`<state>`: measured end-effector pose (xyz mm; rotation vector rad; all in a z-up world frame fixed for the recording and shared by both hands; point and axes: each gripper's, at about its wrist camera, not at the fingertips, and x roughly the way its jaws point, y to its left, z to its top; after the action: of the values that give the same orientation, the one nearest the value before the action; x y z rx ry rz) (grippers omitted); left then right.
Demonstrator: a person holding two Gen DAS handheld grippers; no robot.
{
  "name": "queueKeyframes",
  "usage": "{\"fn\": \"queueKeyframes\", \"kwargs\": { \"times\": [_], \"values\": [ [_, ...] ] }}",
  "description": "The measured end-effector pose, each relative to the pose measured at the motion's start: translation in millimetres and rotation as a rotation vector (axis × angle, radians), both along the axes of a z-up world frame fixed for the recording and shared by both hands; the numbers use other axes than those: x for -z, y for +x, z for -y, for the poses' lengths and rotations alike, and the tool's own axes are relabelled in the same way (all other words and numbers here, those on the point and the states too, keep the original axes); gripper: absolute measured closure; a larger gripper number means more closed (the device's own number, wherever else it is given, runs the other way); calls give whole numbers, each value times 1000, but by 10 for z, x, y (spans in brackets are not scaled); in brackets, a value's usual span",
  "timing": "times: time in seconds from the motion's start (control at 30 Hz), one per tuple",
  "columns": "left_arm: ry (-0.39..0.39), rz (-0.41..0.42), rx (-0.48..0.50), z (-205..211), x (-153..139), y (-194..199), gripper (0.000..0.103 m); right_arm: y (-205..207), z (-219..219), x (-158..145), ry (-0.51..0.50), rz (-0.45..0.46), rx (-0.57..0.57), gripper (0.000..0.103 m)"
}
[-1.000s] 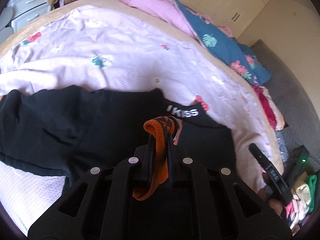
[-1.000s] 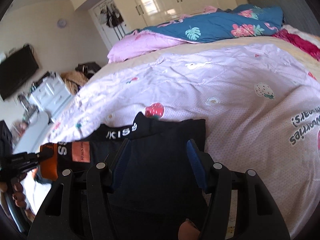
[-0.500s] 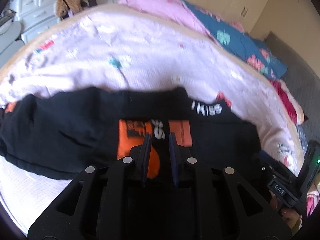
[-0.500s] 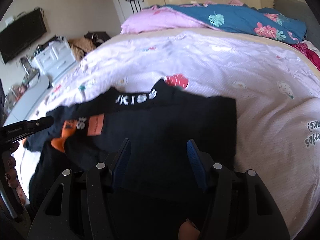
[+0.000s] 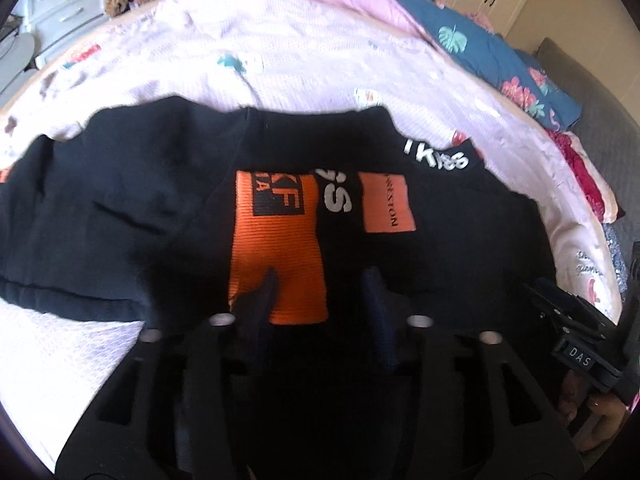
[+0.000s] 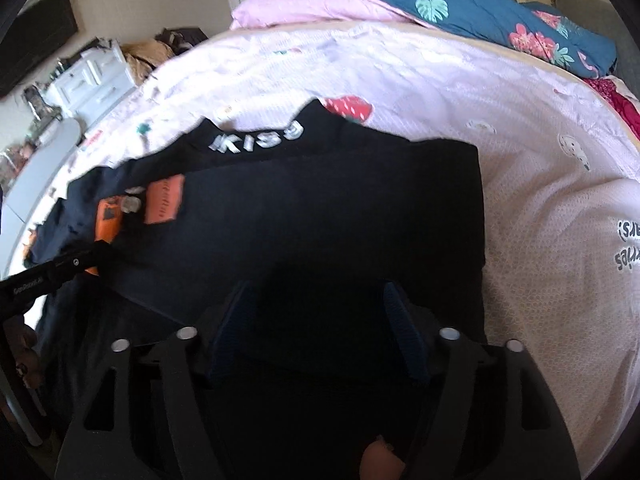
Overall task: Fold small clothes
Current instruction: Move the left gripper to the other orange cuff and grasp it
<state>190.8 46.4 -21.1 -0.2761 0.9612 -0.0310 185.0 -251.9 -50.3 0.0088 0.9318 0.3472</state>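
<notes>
A black sweatshirt [image 5: 120, 200] with white "KISS" lettering lies on the bed [image 5: 304, 52]. Its sleeve is folded across the body, and the orange cuff [image 5: 276, 256] lies flat beside an orange patch [image 5: 386, 202]. My left gripper [image 5: 322, 284] is open and empty just above the cuff's near end. My right gripper [image 6: 320, 300] is open and empty over the sweatshirt's right part [image 6: 340, 208]. In the right wrist view the cuff [image 6: 108, 220] shows at far left, with the left gripper [image 6: 52, 276] beside it.
The bed has a pale pink strawberry-print cover [image 6: 540, 200]. A pink pillow [image 6: 316, 4] and a blue floral duvet [image 6: 500, 16] lie at the head. White drawers [image 6: 92, 76] stand beyond the bed's left side. The right gripper's handle [image 5: 580, 344] shows at lower right.
My left gripper let go of the orange cuff and opened; the sleeve now lies flat across the sweatshirt. Both grippers have drawn back and risen a little.
</notes>
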Motion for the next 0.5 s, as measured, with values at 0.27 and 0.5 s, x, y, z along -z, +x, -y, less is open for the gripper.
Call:
{"fn": "queueKeyframes", "kwargs": {
  "times": [0.27,0.5],
  "values": [
    [22,42,-23,-111,-148,-198,36,-235,-26,-240,16,112,27,6],
    [18,80,-101,-357,-259,-334,18,-424,-105,-405,55,160,38,4]
  ]
}}
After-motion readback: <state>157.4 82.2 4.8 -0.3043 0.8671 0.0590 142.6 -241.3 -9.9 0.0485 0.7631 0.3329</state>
